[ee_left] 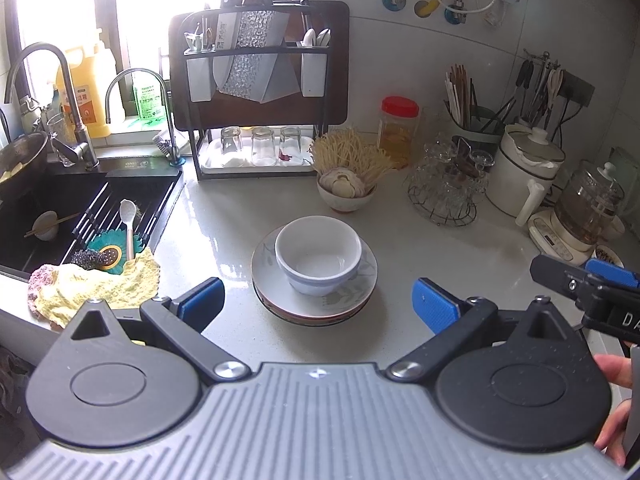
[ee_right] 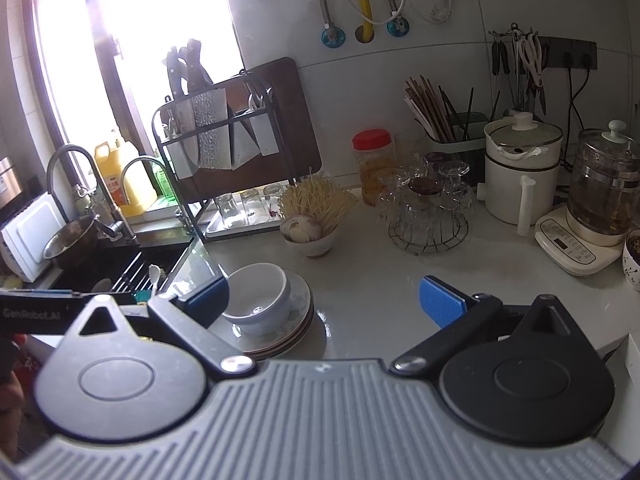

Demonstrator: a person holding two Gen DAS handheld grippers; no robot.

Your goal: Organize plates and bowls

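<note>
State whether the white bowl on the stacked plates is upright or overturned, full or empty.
Upright and empty: the white bowl sits mouth-up on the stacked plates, its bare white inside visible in both views.

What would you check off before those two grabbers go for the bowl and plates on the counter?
1. Left gripper open and holding nothing: ok, its jaws stand wide.
2. Right gripper open and holding nothing: ok.
3. Bowl upright on the plates: ok, it sits in the middle of the stack.
4. Bowl holds nothing: ok, its inside shows bare white.
5. Bare counter right of the stack to set things down: ok.
6. How many plates are stacked: cannot tell; several rims show, but the count is unclear.
</note>
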